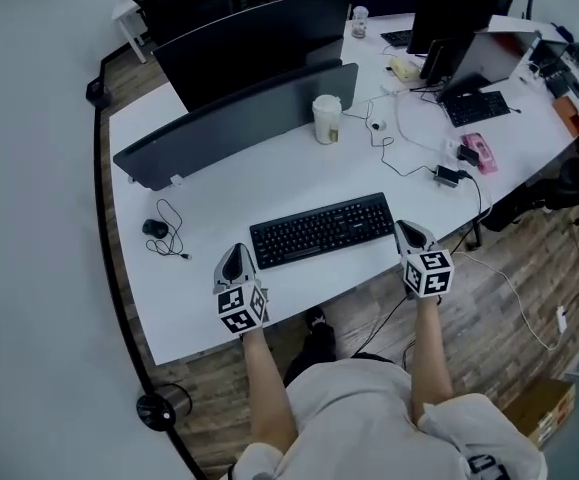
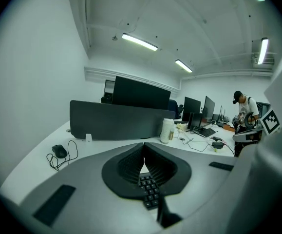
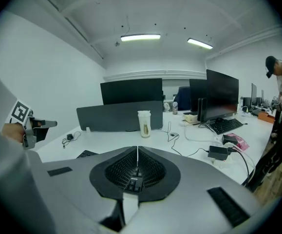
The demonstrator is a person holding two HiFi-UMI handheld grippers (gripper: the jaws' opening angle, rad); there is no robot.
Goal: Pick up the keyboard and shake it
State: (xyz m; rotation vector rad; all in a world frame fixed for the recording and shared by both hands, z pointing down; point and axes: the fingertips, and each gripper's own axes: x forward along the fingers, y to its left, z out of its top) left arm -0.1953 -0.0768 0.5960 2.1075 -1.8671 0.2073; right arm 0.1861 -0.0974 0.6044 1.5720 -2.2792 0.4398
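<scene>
Item: black flat computer keyboard [image 1: 322, 229], lying on white table [image 1: 249, 168] between left gripper [image 1: 236, 256] and right gripper [image 1: 412, 236]. Both grippers: jaws together, empty. Risks: unopened jaws would shove it; shallow end grips may slip mid-shake.

Keyboard [image 1: 322, 229] on table [image 1: 219, 183] near front edge, left tool [image 1: 236, 255] just beside its left end, right tool [image 1: 410, 234] beside its right end; mouse [image 1: 155, 228] further left, cup [image 1: 326, 119] behind.

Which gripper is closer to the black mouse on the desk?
Left. The left gripper is just right of the mouse, at the left end of the keyboard; the right gripper is past its right end.
</scene>
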